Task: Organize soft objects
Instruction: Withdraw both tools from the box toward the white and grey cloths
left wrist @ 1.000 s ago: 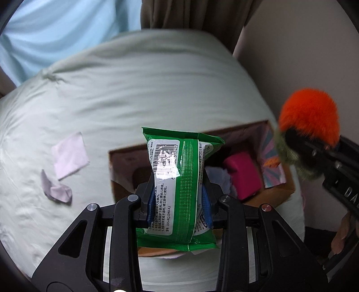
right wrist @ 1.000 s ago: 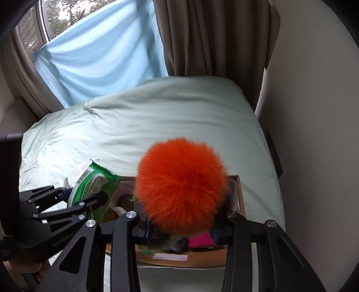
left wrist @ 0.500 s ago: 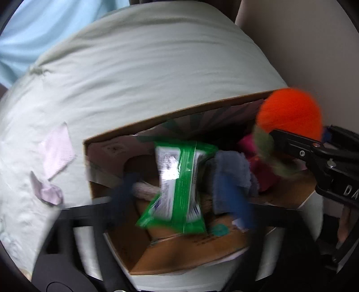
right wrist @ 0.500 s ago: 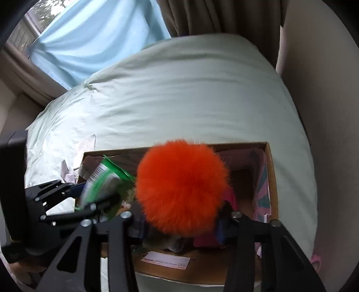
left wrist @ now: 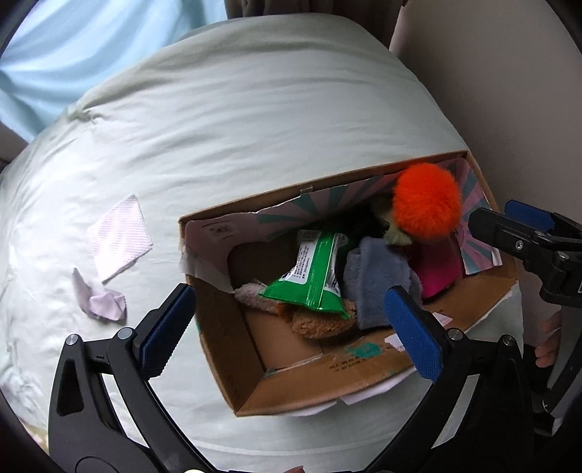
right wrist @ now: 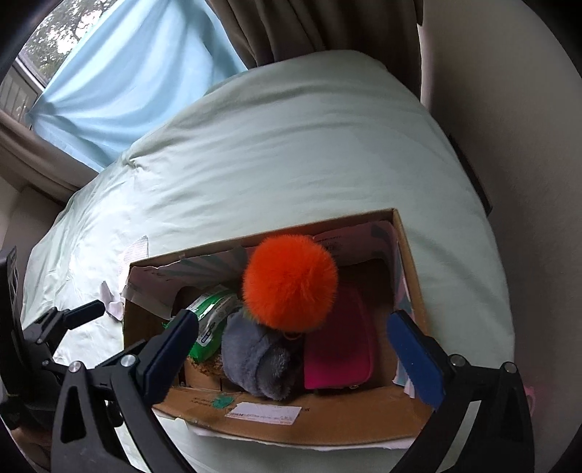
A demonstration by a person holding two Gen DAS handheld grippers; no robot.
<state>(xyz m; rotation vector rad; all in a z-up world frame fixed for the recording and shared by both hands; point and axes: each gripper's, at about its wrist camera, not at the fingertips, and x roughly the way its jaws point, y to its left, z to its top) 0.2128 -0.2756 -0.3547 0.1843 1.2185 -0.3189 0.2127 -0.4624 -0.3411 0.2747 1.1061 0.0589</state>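
— Where are you working?

— In a bedroom at home. I'm leaning over a bed [right wrist: 291,152] made up with a pale green sheet.

— What else says bedroom?

— Brown curtains [right wrist: 309,29] hang at its head beside a light blue drape [right wrist: 120,83] over a window [right wrist: 43,43] showing trees, and a plain wall [right wrist: 509,109] runs along one side.

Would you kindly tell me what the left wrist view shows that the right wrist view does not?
Only the left wrist view shows the brown plush under the green wipes pack. Only the right wrist view shows the window and the white label on the box's near wall. Both show the cardboard box, orange pompom, grey plush and pink pouch.
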